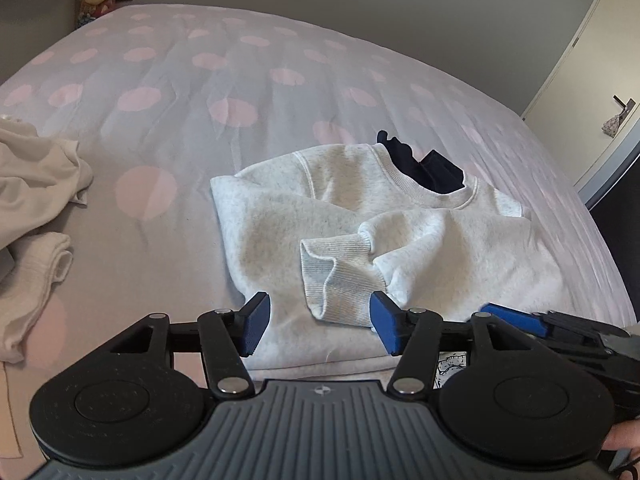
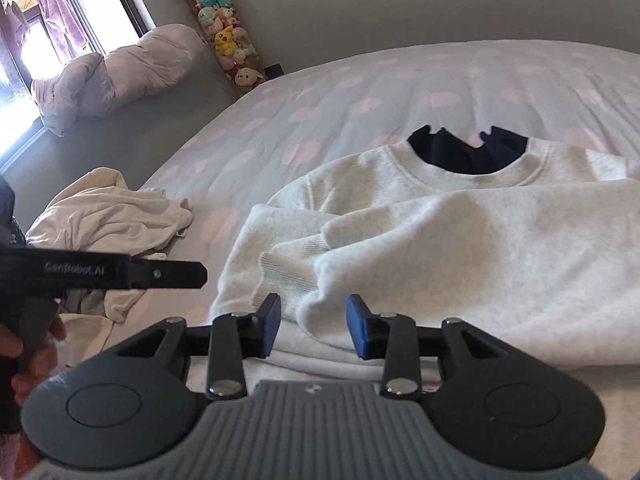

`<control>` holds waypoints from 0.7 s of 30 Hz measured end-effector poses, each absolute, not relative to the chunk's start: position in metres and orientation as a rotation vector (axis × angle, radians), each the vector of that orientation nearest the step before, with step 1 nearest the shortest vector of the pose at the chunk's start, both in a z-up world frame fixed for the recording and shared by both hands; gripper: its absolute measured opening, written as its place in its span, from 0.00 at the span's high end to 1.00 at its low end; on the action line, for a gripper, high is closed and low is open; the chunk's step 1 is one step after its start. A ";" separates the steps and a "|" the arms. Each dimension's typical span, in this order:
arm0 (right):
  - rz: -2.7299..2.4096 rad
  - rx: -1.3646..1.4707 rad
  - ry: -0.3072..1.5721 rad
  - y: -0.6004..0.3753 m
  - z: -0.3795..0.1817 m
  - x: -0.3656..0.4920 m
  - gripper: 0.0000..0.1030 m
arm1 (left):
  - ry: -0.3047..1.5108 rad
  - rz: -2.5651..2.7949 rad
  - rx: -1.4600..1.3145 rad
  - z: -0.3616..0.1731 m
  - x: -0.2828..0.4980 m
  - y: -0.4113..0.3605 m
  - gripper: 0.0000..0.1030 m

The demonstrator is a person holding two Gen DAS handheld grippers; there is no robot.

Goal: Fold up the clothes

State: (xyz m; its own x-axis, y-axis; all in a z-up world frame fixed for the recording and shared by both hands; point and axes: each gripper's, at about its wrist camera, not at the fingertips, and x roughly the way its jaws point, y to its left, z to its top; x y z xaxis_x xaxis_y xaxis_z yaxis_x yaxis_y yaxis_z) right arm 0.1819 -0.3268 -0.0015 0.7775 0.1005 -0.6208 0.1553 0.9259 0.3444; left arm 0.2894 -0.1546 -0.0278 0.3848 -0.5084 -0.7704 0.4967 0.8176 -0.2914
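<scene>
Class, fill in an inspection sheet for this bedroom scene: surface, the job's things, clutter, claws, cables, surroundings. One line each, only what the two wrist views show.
Surface: bed under a pale sheet with pink spots, lightly creased.
Job's things: light grey sweatshirt lying flat, both sleeves folded across its front; a dark garment shows at its neckline.
Clutter: crumpled cream clothes at the bed's left side.
Claws: left claw open at the sweatshirt's near hem; right claw open, fabric between its fingers.
Cables: nothing seen.
Surroundings: soft toys stacked in the corner, bundled duvet near a window, door.
</scene>
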 end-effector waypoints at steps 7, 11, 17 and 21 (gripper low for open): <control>-0.229 0.328 0.665 -0.390 -0.012 0.093 0.59 | 1.027 -0.596 -0.009 -0.043 0.298 -0.179 0.48; -0.422 0.308 0.642 -0.437 -0.018 0.050 0.59 | 1.030 -0.574 0.040 -0.047 0.302 -0.192 0.48; -0.618 0.166 0.629 -0.486 -0.038 0.018 0.59 | 1.051 -0.543 0.123 -0.056 0.307 -0.211 0.48; -0.595 0.133 0.687 -0.504 -0.059 0.021 0.61 | 1.065 -0.531 0.161 -0.062 0.308 -0.222 0.48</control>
State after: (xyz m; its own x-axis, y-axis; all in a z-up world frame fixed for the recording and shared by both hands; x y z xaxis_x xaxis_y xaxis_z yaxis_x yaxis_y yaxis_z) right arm 0.0206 -0.5042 -0.0592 0.6155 -0.4721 -0.6311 0.5570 0.8271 -0.0754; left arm 0.3080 -0.2224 -0.0621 0.3731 -0.3359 -0.8648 0.4881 0.8638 -0.1250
